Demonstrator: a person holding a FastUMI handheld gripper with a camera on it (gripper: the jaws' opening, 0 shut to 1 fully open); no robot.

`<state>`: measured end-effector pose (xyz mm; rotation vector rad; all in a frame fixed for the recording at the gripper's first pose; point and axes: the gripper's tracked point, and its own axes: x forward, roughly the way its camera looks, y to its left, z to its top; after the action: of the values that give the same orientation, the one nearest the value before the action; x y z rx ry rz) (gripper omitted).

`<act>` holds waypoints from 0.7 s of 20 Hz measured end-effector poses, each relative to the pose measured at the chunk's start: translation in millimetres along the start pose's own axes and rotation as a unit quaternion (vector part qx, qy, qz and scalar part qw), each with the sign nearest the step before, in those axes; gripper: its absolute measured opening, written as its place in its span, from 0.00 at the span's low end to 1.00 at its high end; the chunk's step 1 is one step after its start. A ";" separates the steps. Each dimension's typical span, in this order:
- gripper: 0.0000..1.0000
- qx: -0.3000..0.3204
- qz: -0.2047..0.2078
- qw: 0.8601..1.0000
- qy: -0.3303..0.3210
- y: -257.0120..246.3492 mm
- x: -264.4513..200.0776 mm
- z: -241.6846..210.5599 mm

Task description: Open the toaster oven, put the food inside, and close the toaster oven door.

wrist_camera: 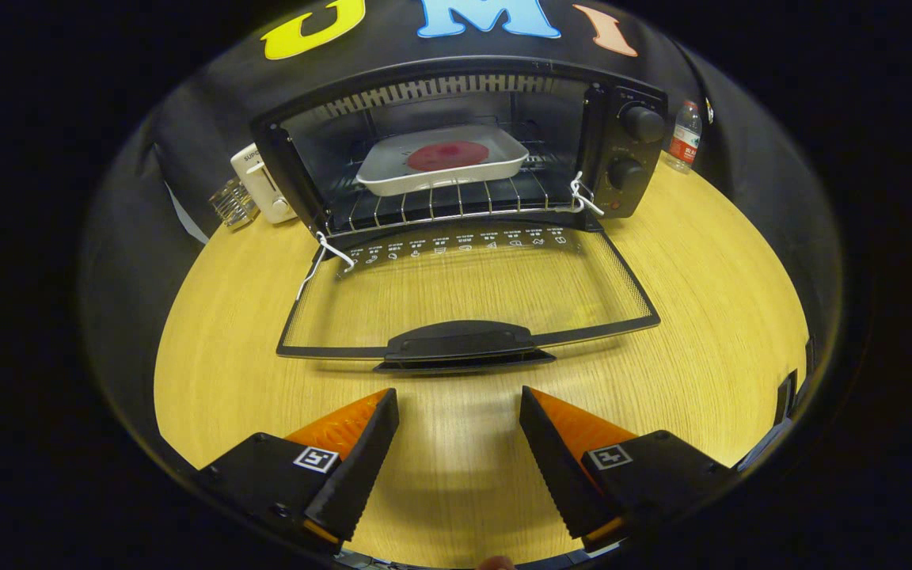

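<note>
Gripper: the gripper hangs over the table, and its two fingers are spread wide apart. They hold nothing. Only bare wood shows between them.

Oven: the black metal toaster oven stands at the far side of the table, beyond the fingers. It is open at the front.

Door: the see-through glass oven door with a black frame lies folded down flat toward the gripper. A row of small white signs runs along its far edge.

Handle: the black plastic door handle sits on the near edge of the door, just ahead of the fingertips and not touching them.

Food: the round flat red food lies in a white square tray. The tray rests on the wire rack inside the oven.

Knobs: two round black knobs sit on the oven's right side, one above the other.

Table: the light yellow wooden table holds the oven.

Toaster: a small white toaster stands left of the oven, with a clear ridged glass just beside it.

Bottle: a clear plastic bottle with a red label stands right of the oven, near the black cloth wall.
</note>
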<state>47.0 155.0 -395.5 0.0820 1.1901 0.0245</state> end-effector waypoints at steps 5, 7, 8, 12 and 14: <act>0.98 -0.002 -0.010 1.000 -0.007 -7.4 9.5 4.7; 0.98 -0.013 -0.014 1.000 -0.008 -7.6 10.1 4.2; 0.98 -0.022 -0.015 1.000 -0.010 -7.8 10.1 3.9; 0.98 -0.032 -0.017 0.999 -0.020 -7.7 6.6 6.7; 0.98 -0.031 -0.013 0.999 -0.025 -7.8 2.1 8.7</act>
<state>55.6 146.9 -394.9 0.0125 1.1399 0.0356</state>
